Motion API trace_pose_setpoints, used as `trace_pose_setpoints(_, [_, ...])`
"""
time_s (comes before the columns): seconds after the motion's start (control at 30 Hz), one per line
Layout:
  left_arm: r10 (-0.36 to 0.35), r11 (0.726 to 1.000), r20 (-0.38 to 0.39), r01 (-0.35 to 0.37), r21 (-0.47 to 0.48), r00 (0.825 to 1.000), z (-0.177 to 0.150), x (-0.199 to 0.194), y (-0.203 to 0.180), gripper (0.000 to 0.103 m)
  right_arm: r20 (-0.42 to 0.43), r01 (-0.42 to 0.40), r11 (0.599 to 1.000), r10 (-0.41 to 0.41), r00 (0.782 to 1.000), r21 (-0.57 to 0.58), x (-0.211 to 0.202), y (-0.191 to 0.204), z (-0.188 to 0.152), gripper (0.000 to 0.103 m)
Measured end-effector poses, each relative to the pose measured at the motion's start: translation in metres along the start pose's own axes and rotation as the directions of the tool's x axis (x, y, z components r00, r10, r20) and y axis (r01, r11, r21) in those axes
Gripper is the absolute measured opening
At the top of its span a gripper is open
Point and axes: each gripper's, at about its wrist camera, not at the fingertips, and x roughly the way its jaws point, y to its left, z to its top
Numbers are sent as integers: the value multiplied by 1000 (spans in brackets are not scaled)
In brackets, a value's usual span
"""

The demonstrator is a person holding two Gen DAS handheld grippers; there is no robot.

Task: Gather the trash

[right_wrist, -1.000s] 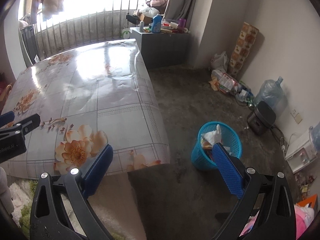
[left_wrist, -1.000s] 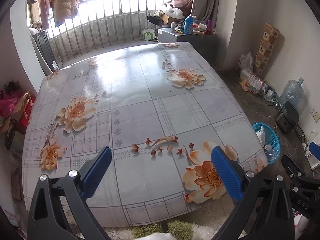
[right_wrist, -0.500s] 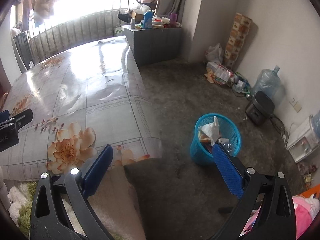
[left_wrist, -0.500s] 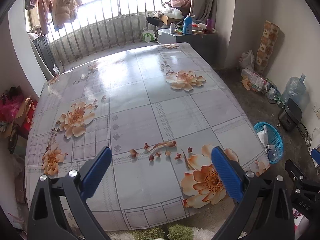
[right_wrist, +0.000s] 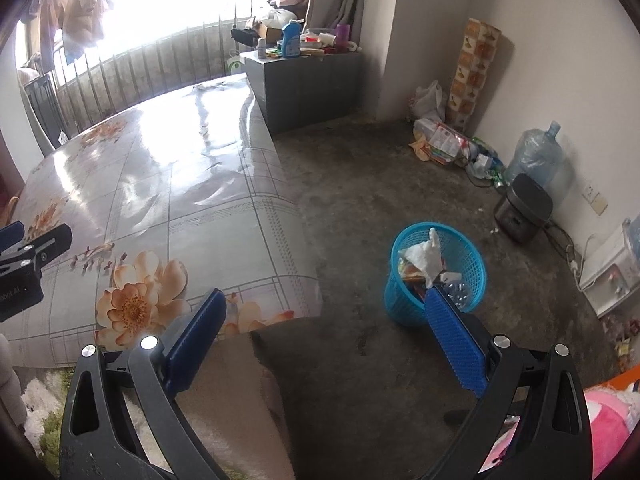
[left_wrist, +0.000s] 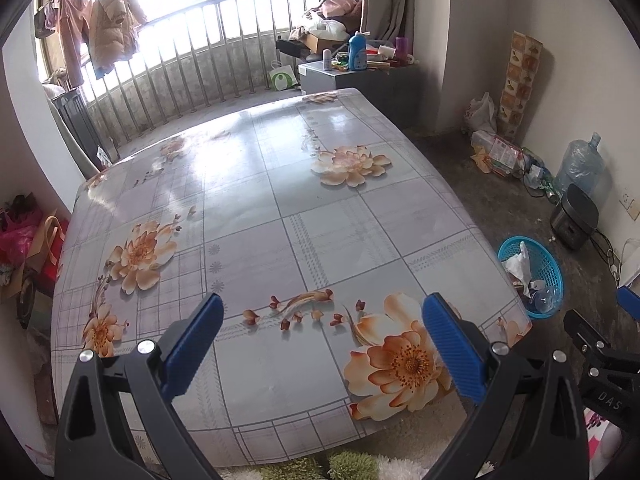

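A blue mesh trash basket (right_wrist: 438,276) stands on the concrete floor right of the table, holding crumpled white paper (right_wrist: 424,254) and other trash. It also shows in the left wrist view (left_wrist: 536,276). My left gripper (left_wrist: 322,340) is open and empty above the near edge of the flowered table (left_wrist: 260,208). My right gripper (right_wrist: 324,336) is open and empty, above the floor between the table corner (right_wrist: 280,264) and the basket. No loose trash shows on the tabletop.
A grey cabinet (right_wrist: 304,76) with bottles stands behind the table. Bags and packaging (right_wrist: 440,140), a water jug (right_wrist: 536,160) and a black cooker (right_wrist: 524,208) line the right wall. A white appliance (right_wrist: 612,268) sits at far right. A shaggy rug (left_wrist: 360,466) lies below.
Both grippers have drawn back and risen slightly, so the table and the basket look a little farther away. Both stay open and empty.
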Motion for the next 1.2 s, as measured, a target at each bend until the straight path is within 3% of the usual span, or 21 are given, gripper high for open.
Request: trace_pose_setpoints(1.2, [-4, 1000, -2, 4, 7, 1000, 0, -2, -2, 98, -7, 2, 1000, -2, 1000, 8, -1, -2, 2, 96])
